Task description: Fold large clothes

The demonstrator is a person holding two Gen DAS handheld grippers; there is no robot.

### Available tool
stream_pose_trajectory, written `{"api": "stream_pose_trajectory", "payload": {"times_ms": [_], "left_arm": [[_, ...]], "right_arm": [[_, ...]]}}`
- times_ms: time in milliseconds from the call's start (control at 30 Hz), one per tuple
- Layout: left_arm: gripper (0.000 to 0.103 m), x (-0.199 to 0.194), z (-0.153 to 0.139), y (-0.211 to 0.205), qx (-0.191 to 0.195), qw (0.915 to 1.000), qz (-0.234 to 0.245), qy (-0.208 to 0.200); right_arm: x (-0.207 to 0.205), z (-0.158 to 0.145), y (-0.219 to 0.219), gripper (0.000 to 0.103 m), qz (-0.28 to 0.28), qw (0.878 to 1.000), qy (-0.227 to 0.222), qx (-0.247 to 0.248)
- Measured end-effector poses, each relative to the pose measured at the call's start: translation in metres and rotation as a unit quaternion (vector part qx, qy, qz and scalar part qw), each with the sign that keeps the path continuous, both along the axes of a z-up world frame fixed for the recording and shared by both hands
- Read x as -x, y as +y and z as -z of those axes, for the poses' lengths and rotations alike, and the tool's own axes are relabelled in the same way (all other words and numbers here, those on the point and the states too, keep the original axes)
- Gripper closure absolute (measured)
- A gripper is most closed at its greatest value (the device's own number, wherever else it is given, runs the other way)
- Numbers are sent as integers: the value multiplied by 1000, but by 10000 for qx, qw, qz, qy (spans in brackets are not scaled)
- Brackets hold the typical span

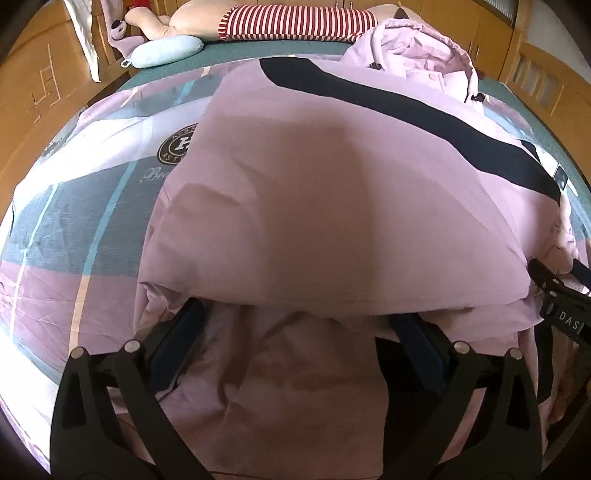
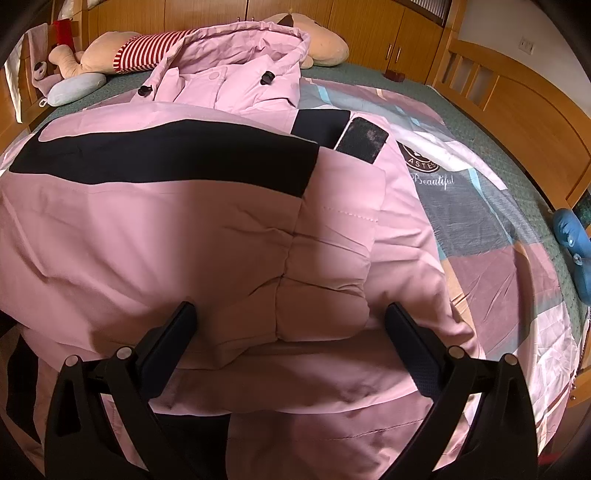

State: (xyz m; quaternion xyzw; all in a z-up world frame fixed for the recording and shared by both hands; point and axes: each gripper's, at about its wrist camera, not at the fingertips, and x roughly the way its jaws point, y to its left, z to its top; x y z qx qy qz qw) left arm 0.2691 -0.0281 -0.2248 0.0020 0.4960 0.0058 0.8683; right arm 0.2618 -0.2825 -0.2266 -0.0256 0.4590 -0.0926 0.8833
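Left gripper (image 1: 295, 325): jaws spread wide, fingers (image 1: 177, 343) apart, tips tucked under the folded edge of the pink jacket (image 1: 332, 206); no fabric pinched between them. Right gripper (image 2: 291, 325): jaws likewise released and wide, fingertips resting against the puffy folded edge of the same jacket, nothing clamped. In the left wrist view the right gripper shows at the right border, close against the jacket's edge.

Jacket: pink padded garment with a black band (image 2: 166, 155) across it, lying on the bed, lower part doubled over the layer beneath. Hood (image 2: 243, 55) lies at the far end, with black toggles. A dark hook-and-loop patch (image 2: 364, 142) sits by the band's right end.

Beneath: patchwork bedspread (image 2: 480, 229) in pink, grey and teal with a round emblem, over a green sheet. Far end: plush toy in a red-striped shirt (image 1: 295, 22), pale blue pillow (image 1: 166, 51). Wooden bed frame (image 2: 517, 99) and cupboards beyond.
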Motion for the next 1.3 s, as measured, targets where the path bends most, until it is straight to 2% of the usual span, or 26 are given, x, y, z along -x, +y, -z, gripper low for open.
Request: {"api": "stream_pose_trajectory", "payload": {"times_ms": [167, 1133, 1233, 1300], "left_arm": [[2, 4, 2, -3, -139, 9999, 20, -40], [2, 8, 5, -6, -262, 9996, 10, -101], [2, 11, 0, -4, -181, 9996, -69, -222], [2, 18, -10, -4, -137, 9981, -165, -573]], "right_arm": [[1, 0, 1, 1, 1, 10000, -25, 22], [2, 1, 2, 1, -4, 9999, -72, 72], [2, 0, 1, 1, -3, 9999, -75, 82], [2, 0, 2, 1, 2, 9999, -78, 88]]}}
